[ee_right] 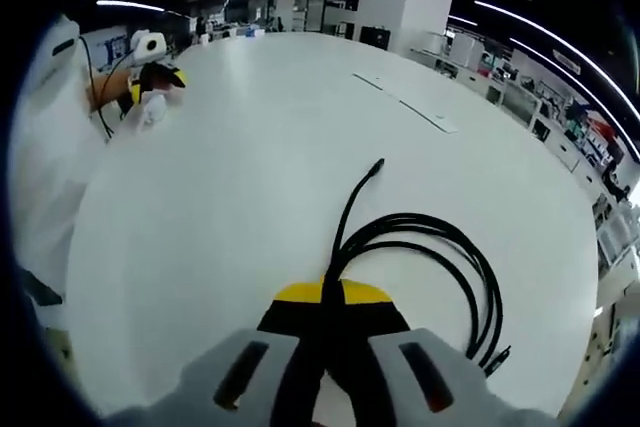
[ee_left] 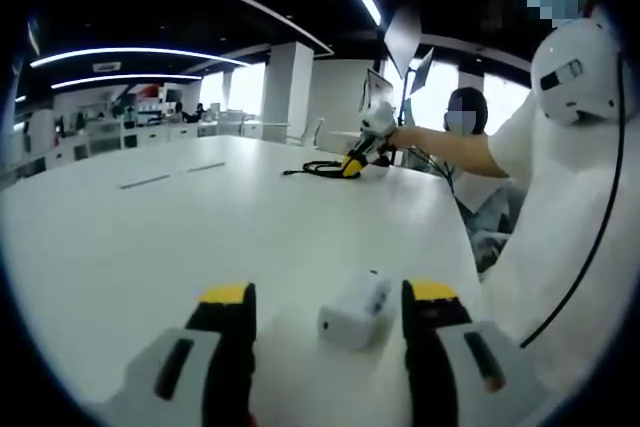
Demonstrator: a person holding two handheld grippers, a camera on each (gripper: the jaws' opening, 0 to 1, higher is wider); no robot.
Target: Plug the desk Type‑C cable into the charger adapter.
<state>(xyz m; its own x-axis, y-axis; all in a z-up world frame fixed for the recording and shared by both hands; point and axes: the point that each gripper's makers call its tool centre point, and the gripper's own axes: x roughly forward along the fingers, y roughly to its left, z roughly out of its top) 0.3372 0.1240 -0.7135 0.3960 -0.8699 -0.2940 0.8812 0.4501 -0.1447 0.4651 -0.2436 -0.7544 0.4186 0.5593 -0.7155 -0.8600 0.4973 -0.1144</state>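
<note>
Here, line by line:

Left tongs [ee_left: 328, 322]: released, jaws standing wide apart, low over the near edge of the desk [ee_left: 150, 247]; yellow tips and grey bodies on both jaws.

Charger [ee_left: 356, 311]: small white block lying on the desk between the two left jaws, closer to the right-hand one; whether touching either jaw, cannot tell. In the right gripper view, a small white thing [ee_right: 152, 110] far off at the left tongs [ee_right: 160, 77], likely the same charger, too small to be sure.

Right tongs [ee_right: 325, 312]: clenched on the cable, yellow tips pressed together with the black cord running out between them.

Cable [ee_right: 440, 247]: black, coiled in several loose loops on the desk [ee_right: 250, 167], just beyond and to the right of the right tongs in that view; one free end with its plug [ee_right: 377, 164] stretched straight out away from the tongs, a second plug end [ee_right: 498, 356] lying beside the coil's near edge. In the left gripper view, the same black coil [ee_left: 318, 169] far across the desk, beside the right tongs [ee_left: 352, 163].

Charger and cable: well apart, at opposite ends of the desk.

Person: white sleeve [ee_left: 570, 247] at the right of the left gripper view, bare forearm [ee_left: 445, 145] reaching out to the right tongs.

Desk: white, large, rounded; two thin flat strips [ee_right: 405, 102] set into the surface.

Background: open office with white columns [ee_left: 285, 92] and ceiling light strips.
</note>
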